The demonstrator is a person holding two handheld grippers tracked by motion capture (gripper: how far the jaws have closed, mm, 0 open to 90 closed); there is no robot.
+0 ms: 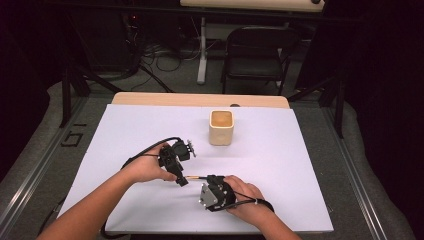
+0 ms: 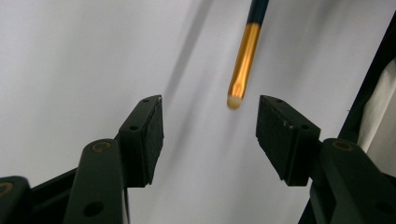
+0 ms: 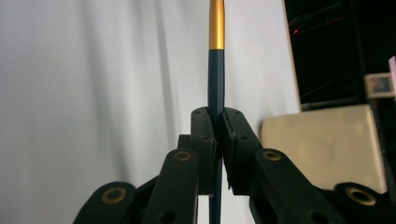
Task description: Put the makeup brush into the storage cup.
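Brush (image 3: 216, 93): slim, dark teal handle, gold ferrule, small pale tip. It is gripped about mid-handle between the clenched jaws of the right gripper (image 3: 216, 116) and is carried clear of the white table cover (image 1: 280, 165), not resting on it. In the right gripper view the long axis is seen running straight out ahead of the jaws, ferrule end leading.

Key relation: in the left gripper view the ferrule (image 2: 243, 56) and pale tip (image 2: 235, 100) are seen coming in from above and ahead, the tip lying just beyond the mouth of the left gripper (image 2: 210, 121), slightly toward the right-hand pad (image 2: 275, 135). The left jaws are spread wide with nothing between them. The tip is not yet between the pads; no contact is seen. The brush's long axis is roughly in line with the direction the left jaws point, tilted a little.

In the high view the two grippers are seen facing each other, close together, with the ferrule bridging the gap between them. The left gripper (image 1: 181, 181) is the free one nearest the tip.

Judgement: a hand-over looks under way; a short advance of the left jaws along the brush axis would bring the ferrule between the pads.

Further off: a cream square cup (image 1: 221, 127), upright, well apart from both sets of jaws, beyond them.
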